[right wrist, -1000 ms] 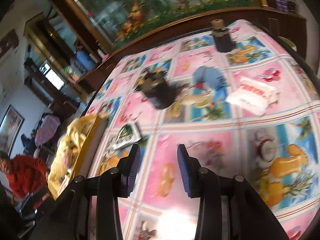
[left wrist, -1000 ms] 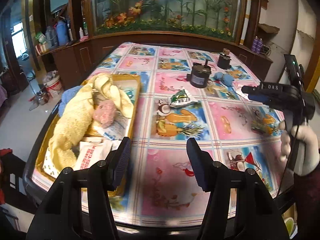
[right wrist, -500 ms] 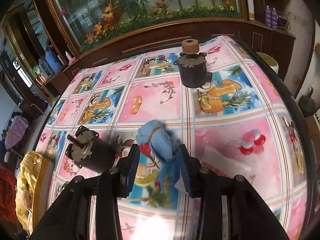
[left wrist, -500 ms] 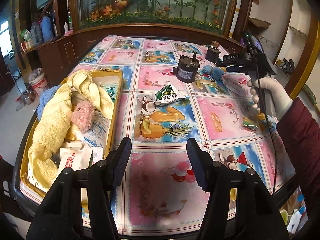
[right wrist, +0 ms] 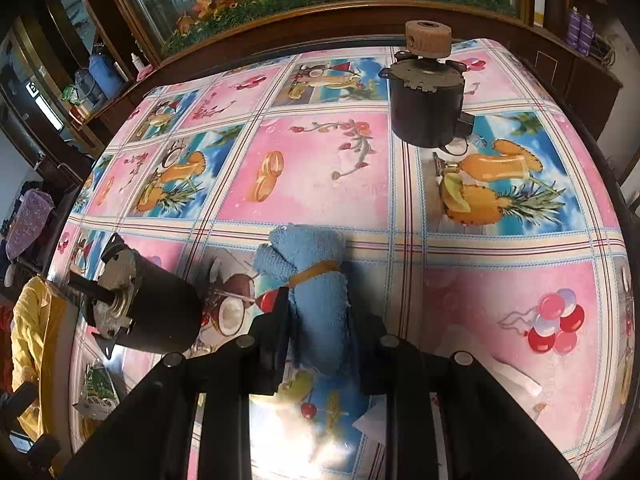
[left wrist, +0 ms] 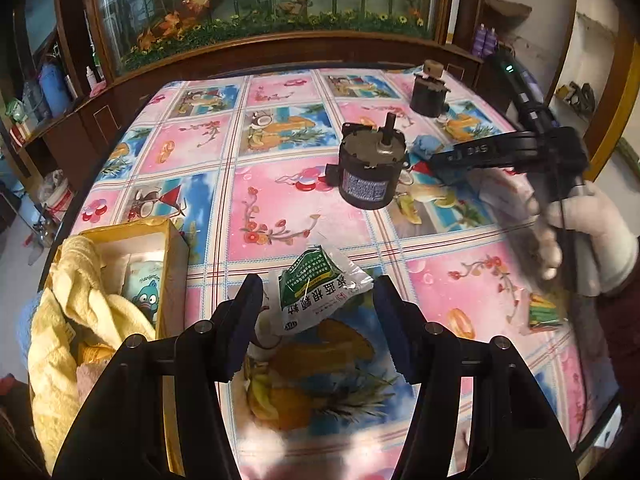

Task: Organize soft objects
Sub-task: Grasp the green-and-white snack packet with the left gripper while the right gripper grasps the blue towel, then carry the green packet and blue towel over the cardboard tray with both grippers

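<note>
Left wrist view: left tool (left wrist: 318, 322) has its jaws apart, empty, hovering over a green-and-white soft packet (left wrist: 316, 294) that lies between and just beyond the fingertips on the worktop (left wrist: 280, 184). Packet's long axis runs near-to-far, roughly in line with the tool, so the jaws straddle its width. Yellow box (left wrist: 176, 248) at near left holds a yellow towel (left wrist: 76, 300) and other soft items; it looks like the drop-off. Far right, the right tool (left wrist: 448, 160), held by a white-gloved hand (left wrist: 588, 240), sits at the blue cloth roll (left wrist: 426, 146) beside a black motor (left wrist: 370, 172); a second motor (left wrist: 428, 94) stands farther back.

Right wrist view: right tool (right wrist: 320, 328) is closing, the blue cloth roll (right wrist: 316, 292) between its pads, sides touching. Roll's long axis points away along the fingers; a yellow band ties it mid-length. The black motor (right wrist: 136, 308) lies on its side just left, close to the jaw. Patterned glossy oilcloth worktop, wooden cabinet with floral glass panel at the far edge.
</note>
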Action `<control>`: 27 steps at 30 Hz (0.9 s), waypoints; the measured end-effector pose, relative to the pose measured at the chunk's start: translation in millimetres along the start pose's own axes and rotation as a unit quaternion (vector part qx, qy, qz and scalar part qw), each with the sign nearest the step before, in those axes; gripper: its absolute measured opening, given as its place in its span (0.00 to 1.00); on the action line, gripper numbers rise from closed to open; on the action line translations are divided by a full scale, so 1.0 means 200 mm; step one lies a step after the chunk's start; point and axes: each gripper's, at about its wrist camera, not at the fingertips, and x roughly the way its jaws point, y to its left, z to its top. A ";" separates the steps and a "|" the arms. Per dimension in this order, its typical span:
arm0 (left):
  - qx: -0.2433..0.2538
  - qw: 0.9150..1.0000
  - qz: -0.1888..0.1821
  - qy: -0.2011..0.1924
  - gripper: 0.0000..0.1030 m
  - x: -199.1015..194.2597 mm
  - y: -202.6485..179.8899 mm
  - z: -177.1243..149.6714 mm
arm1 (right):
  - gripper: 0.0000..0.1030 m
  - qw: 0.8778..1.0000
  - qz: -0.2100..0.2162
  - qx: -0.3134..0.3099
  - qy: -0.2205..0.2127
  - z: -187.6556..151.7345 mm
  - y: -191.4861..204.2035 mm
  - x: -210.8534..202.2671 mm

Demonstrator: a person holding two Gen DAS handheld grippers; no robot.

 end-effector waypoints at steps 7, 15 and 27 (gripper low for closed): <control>0.012 0.999 0.015 0.050 0.56 0.27 0.00 0.03 | 0.24 0.999 0.029 0.000 0.013 -0.09 -0.02 -0.06; 0.010 0.998 -0.012 0.055 0.76 0.36 -0.02 0.04 | 0.24 0.999 0.037 -0.005 0.024 -0.16 -0.01 -0.11; -0.060 0.995 -0.069 0.037 0.35 0.18 0.09 -0.05 | 0.23 0.999 0.047 -0.012 0.015 -0.26 0.06 -0.20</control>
